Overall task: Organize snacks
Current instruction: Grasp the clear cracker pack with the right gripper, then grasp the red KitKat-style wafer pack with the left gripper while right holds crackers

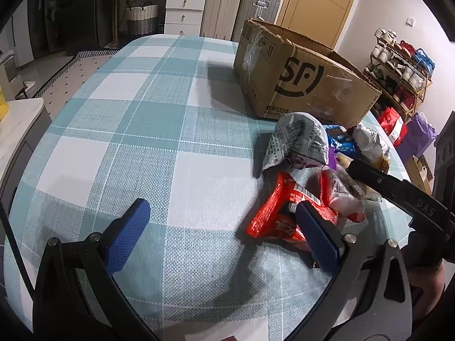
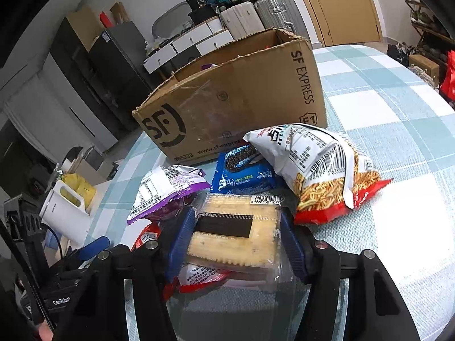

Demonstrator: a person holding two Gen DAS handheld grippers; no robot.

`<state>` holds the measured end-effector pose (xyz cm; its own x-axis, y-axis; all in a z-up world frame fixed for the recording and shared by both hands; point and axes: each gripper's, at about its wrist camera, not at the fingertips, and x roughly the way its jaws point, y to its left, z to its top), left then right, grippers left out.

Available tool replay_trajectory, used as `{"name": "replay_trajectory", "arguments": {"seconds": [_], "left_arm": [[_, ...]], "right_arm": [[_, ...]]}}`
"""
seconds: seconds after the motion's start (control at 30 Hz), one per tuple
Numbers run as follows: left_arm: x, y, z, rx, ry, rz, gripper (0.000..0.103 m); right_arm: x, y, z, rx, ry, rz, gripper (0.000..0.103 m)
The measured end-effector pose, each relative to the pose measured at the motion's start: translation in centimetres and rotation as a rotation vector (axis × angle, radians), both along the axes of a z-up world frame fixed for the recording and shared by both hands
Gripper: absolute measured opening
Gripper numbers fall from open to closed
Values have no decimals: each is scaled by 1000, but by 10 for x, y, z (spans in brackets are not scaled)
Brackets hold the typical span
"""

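Observation:
A pile of snacks lies on the checked table in front of an open SF cardboard box (image 1: 301,76), which also shows in the right wrist view (image 2: 236,99). My right gripper (image 2: 236,238) is shut on a clear cracker pack (image 2: 236,233). Beyond it lie a purple packet (image 2: 165,190), a blue cookie pack (image 2: 244,170) and a white-and-red noodle-snack bag (image 2: 321,170). My left gripper (image 1: 221,233) is open low over the table, its right finger (image 1: 318,236) over a red wrapper (image 1: 273,216). A grey-white bag (image 1: 298,142) lies behind the wrapper.
The right gripper's black arm (image 1: 398,193) reaches in over the pile. A white jug (image 2: 65,213) stands off the table's left edge. Suitcases (image 1: 241,11), drawers (image 1: 184,11) and a shoe rack (image 1: 398,65) stand beyond the table (image 1: 142,130).

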<state>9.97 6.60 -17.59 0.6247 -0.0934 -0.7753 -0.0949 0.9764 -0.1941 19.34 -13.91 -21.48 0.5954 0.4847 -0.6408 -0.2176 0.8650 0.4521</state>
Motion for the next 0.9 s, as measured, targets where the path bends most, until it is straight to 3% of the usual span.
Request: {"name": "replay_trajectory", "arguments": {"seconds": [0.13,0.3,0.5,0.57,0.63,0.83,0.9], "left_arm": [[-4,-1,1,3,0,0,102],[-7,-3,4,7,-2,-3,102],[-11,-6,7,9,-4,-8,102],[-12,-8,8,12,-3,-9,102],[-13,-8,9,10,-2,-11,102],[-18,-11,10,9,-4,-16,102],[-19,-12,10,4,0,-19,102]], "right_arm": [[-2,-6,0,39,15,0,60],[-5,-16,-1,91,32,-5,47],[-10,-18,0,108,40,4,45],[-12,-18,2,115,37,19,32],[-15,-19,4,110,32,26,29],[-29,-24,-2,96,61,61,29],[-31,-25,-2,86,73,66,34]]}}
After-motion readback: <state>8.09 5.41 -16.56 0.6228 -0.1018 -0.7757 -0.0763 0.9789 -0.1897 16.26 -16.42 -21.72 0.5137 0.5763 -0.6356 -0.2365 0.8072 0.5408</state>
